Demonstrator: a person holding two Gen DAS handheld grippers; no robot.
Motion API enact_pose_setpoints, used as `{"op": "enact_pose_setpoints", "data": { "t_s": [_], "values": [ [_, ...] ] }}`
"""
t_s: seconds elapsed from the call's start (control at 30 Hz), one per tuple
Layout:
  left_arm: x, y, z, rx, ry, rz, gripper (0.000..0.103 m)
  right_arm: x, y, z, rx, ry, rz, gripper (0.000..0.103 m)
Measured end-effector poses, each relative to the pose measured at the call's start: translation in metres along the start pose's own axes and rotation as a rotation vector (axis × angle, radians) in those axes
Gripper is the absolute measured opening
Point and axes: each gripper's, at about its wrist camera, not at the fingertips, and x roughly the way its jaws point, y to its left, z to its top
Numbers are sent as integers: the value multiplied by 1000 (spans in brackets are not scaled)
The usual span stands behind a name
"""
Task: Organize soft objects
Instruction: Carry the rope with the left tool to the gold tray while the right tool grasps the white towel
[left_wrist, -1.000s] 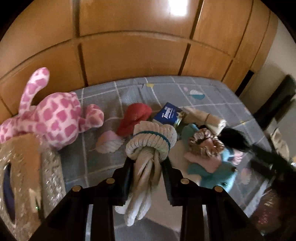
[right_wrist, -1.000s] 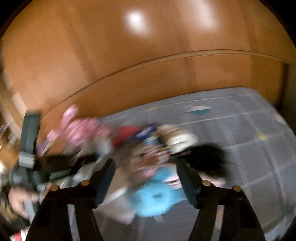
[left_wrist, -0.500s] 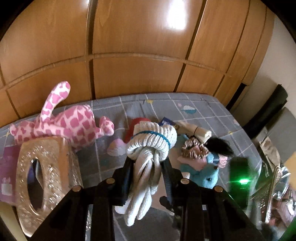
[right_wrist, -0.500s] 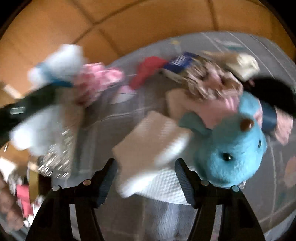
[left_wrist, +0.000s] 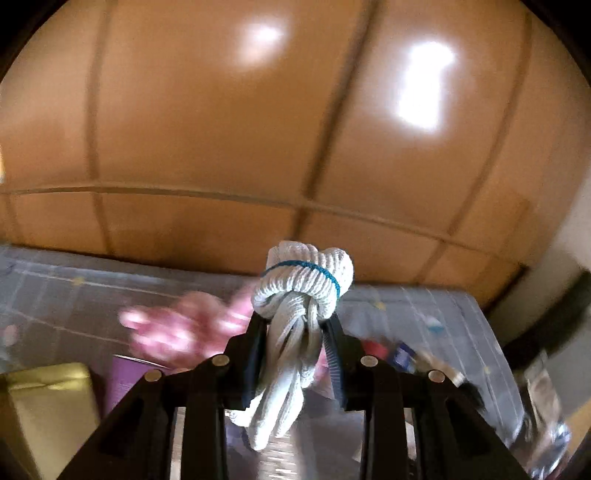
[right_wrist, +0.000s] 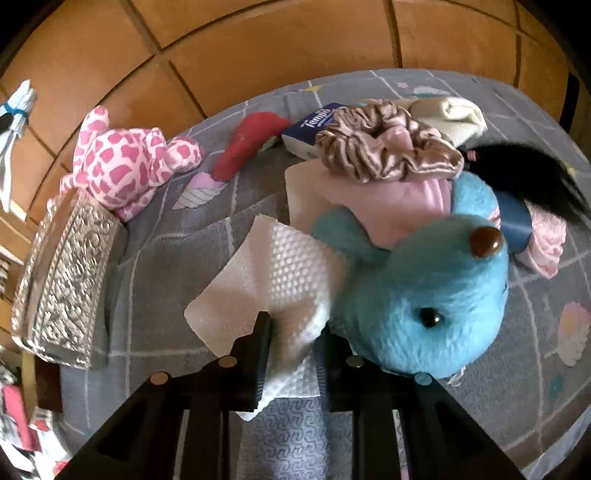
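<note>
My left gripper (left_wrist: 295, 325) is shut on a knotted white rope bundle with a blue band (left_wrist: 301, 284), held up above the grey bed. It also shows at the far left of the right wrist view (right_wrist: 14, 122). My right gripper (right_wrist: 295, 325) is shut on the corner of a white embossed paper towel (right_wrist: 273, 273) that lies on the bed against a blue plush toy (right_wrist: 432, 299). A pink spotted plush (right_wrist: 122, 166) lies at the back left. A brown scrunchie (right_wrist: 384, 147) sits on pink cloth on the blue plush.
A silver embossed box (right_wrist: 62, 280) stands at the left. A red soft piece (right_wrist: 251, 144), a Tempo tissue pack (right_wrist: 310, 129), a cream rolled cloth (right_wrist: 450, 110) and black hair (right_wrist: 532, 177) lie at the back. Wooden wardrobe panels (right_wrist: 258, 44) rise behind the bed.
My left gripper has lifted and tilted up with the rope, so the bed has dropped low in its view. My right gripper has closed on the paper towel's corner.
</note>
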Motion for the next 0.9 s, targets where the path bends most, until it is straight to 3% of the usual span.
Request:
{"op": "enact_pose_setpoints", "data": {
  "t_s": [0.13,0.23,0.33,0.47,0.57,0.73,0.83,0.87,0.9],
  "values": [
    [-23,59,7,-83,-39,95,31,-1,8,-7,-50,-36,-22,21],
    [-43,105,-6,-143,-53,165,31,-1,9,-11,-77,-59,-19,21],
    [-63,145,-33,-191,-52,236,31,0,10,-10,-87,-59,-19,21],
    [-68,197,-81,-291,8,286,32,2,13,-9,-106,-52,-35,21],
    [-56,235,-119,-413,82,293,32,2,14,-8,-107,-48,-42,21],
    [-26,257,-148,-540,138,255,33,4,18,-6,-121,-37,-72,21],
    [-15,259,-147,-556,155,236,40,5,21,-5,-126,-29,-93,21],
    [-12,257,-143,-552,156,229,46,6,22,-5,-127,-28,-99,21],
    [-11,255,-142,-546,152,216,58,6,23,-5,-127,-27,-105,21]
  ]
}}
